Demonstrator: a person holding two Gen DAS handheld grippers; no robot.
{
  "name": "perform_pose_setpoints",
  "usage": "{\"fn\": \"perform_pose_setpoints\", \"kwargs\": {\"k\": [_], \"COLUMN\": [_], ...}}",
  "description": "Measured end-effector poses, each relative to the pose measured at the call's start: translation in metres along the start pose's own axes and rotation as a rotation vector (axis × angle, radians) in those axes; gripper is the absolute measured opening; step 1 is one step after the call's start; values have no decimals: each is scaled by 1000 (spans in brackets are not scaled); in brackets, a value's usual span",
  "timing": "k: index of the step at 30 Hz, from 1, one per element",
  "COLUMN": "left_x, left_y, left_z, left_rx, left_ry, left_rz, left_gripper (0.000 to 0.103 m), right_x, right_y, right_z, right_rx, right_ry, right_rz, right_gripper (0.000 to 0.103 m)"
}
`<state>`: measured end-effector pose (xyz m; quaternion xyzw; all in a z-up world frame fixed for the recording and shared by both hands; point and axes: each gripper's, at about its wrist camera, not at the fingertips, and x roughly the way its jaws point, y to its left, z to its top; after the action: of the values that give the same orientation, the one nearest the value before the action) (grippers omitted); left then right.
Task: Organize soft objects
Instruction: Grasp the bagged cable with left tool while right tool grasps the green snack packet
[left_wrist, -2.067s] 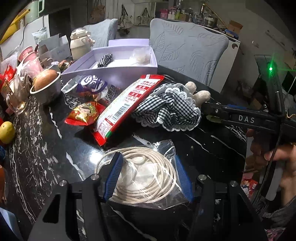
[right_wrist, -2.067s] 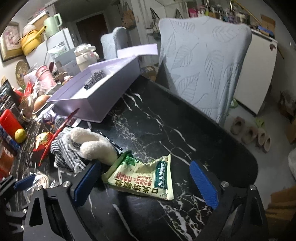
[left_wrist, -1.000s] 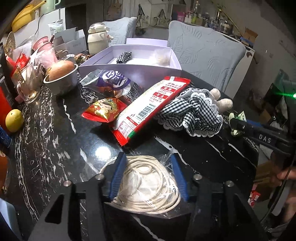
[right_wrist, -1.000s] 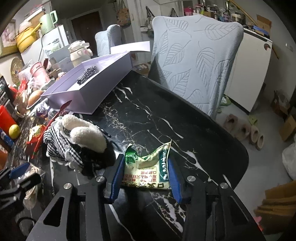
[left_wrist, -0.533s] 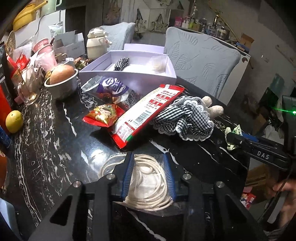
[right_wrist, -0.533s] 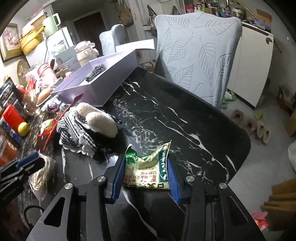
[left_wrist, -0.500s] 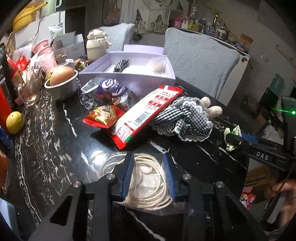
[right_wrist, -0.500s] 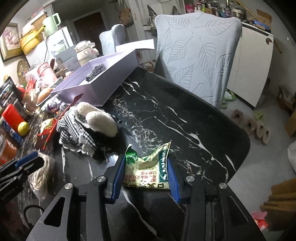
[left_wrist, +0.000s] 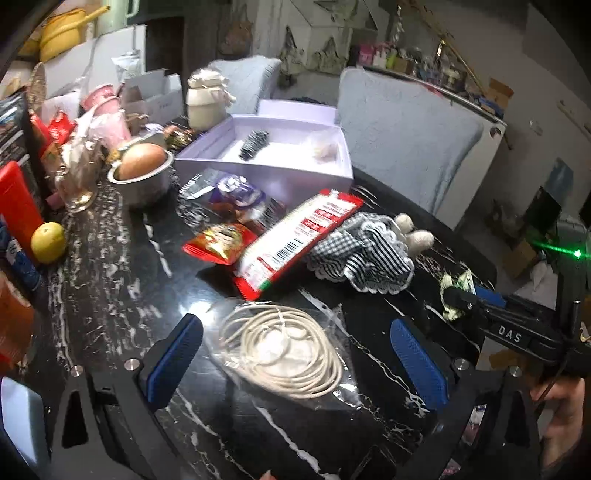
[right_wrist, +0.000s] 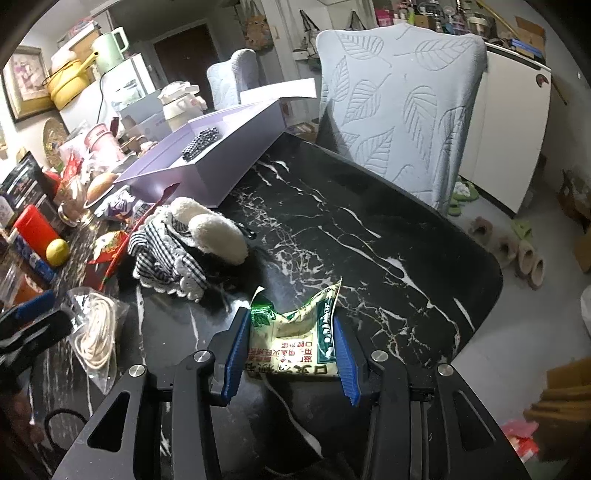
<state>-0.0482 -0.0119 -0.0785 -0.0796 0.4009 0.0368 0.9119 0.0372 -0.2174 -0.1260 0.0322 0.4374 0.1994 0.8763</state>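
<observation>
Left wrist view: your left gripper (left_wrist: 295, 354) has just been opening; its jaws now stand wide, clear of the bagged cord coil (left_wrist: 280, 350), which lies on the black marble table (left_wrist: 110, 295) between them. The checked plush doll (left_wrist: 365, 254) lies beyond it, beside the red noodle packet (left_wrist: 295, 240) and in front of the lilac box (left_wrist: 266, 158). Right wrist view: your right gripper (right_wrist: 288, 343) is clamped on the green-and-cream packet (right_wrist: 295, 339), whose sides buckle upward between the pads (right_wrist: 236, 343).

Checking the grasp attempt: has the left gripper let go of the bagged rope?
Yes. The left gripper jaws have just opened wide, clear of the bagged rope lying on the table.
</observation>
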Motion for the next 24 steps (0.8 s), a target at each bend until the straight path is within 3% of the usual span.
{"fn": "perform_pose_setpoints", "kwargs": {"k": [3, 10, 18, 21, 22, 24], "left_x": [11, 46, 59, 59, 57, 54], "left_y": [8, 19, -4, -2, -1, 2], "left_z": [-3, -16, -22, -22, -22, -18], "left_rx": [-17, -94, 55, 36, 29, 23], "left_ry": [39, 152, 156, 140, 125, 92], "left_rz": [19, -63, 68, 64, 57, 67], "left_gripper": [103, 103, 103, 103, 100, 67], "right_x": [-1, -1, 2, 2, 3, 2], "right_y": [1, 3, -2, -2, -2, -2], "right_z": [-1, -2, -1, -1, -1, -1], "right_rx": [-1, -14, 11, 9, 9, 8], "right_ry": [2, 8, 15, 15, 14, 14], "right_rz": [5, -2, -11, -10, -10, -10], "right_gripper": [43, 43, 43, 43, 43, 43]}}
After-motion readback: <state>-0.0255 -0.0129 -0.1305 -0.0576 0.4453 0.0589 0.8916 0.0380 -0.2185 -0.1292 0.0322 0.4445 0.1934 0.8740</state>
